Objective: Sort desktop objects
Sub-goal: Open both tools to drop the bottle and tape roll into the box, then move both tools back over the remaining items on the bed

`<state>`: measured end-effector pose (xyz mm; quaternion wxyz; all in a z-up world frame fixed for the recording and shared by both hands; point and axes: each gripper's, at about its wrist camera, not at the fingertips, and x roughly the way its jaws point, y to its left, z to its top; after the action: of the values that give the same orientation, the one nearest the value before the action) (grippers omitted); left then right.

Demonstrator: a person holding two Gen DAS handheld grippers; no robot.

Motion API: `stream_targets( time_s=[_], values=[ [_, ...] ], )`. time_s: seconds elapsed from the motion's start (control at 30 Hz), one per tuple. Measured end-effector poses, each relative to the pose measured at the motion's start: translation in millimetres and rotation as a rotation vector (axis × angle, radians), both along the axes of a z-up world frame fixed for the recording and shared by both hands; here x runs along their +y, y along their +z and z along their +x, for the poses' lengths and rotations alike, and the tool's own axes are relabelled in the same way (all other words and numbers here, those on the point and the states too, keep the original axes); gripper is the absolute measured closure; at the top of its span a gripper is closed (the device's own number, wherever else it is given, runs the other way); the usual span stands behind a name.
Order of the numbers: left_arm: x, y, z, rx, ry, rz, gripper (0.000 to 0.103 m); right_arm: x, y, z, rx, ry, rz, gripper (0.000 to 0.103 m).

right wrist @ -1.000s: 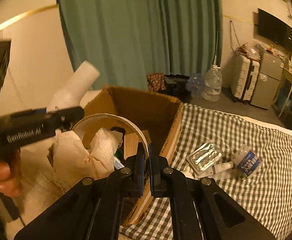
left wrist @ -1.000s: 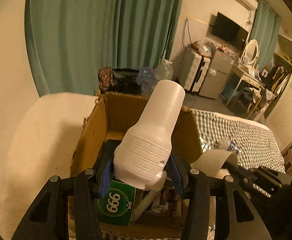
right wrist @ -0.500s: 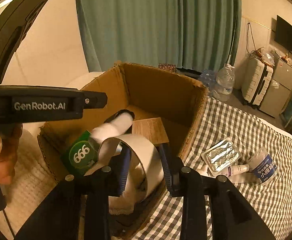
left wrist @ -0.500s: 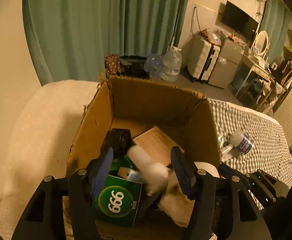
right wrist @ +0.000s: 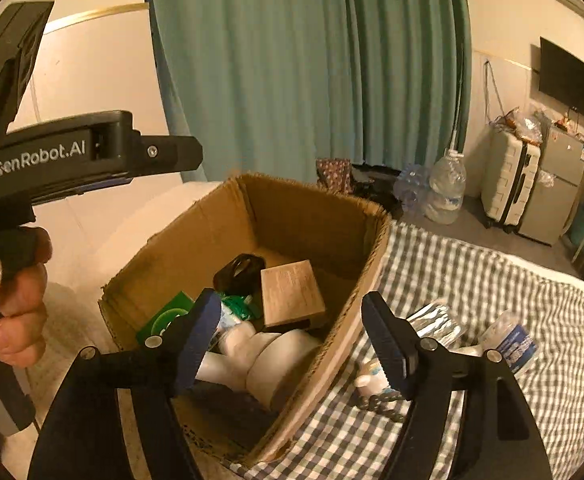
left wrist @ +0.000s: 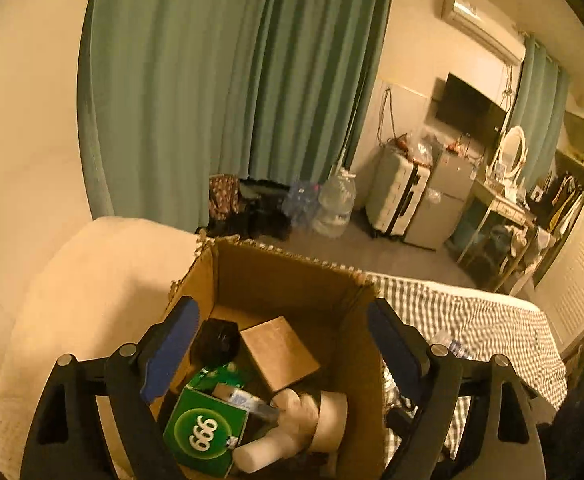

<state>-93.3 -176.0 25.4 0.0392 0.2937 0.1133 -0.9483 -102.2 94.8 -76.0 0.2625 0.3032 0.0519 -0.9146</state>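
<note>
A green box [left wrist: 208, 430] marked "999" is lying in the cardboard box [right wrist: 196, 240] beside one brown box [right wrist: 292, 294], one black object [right wrist: 239, 270] and a white bottle [right wrist: 228, 354]. "GenRobot.AI" is showing on the left tongs [left wrist: 282, 350], which, like the right tongs [right wrist: 292, 340], are opening over the carton, grasping nothing. The carton is sitting on a checked cloth [right wrist: 492, 280] before green curtains [right wrist: 312, 60].

Checked bedspread [right wrist: 472, 280] w/ cardboard box [right wrist: 196, 240], foil pack [right wrist: 438, 322], bottle [right wrist: 510, 340]
</note>
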Motion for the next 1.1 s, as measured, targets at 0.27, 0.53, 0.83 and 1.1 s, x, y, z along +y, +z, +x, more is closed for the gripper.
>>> stream_targets(
  time_s=[0.27, 0.53, 0.83, 1.1],
  values=[
    [35, 18, 2, 0.102, -0.015, -0.03, 0.001, 59, 37, 1, 0.095, -0.149, -0.069, 0.013],
    [81, 24, 1, 0.153, -0.116, -0.054, 0.0, 133, 78, 14, 0.222, -0.271, -0.108, 0.0],
    [140, 10, 3, 0.21, -0.192, -0.159, 0.0, 187, 87, 29, 0.292, -0.28, -0.021, 0.0],
    [179, -26, -17, 0.094, -0.306, -0.157, 0.0, 223, 60, 16, 0.257, -0.263, 0.046, 0.0]
  ],
)
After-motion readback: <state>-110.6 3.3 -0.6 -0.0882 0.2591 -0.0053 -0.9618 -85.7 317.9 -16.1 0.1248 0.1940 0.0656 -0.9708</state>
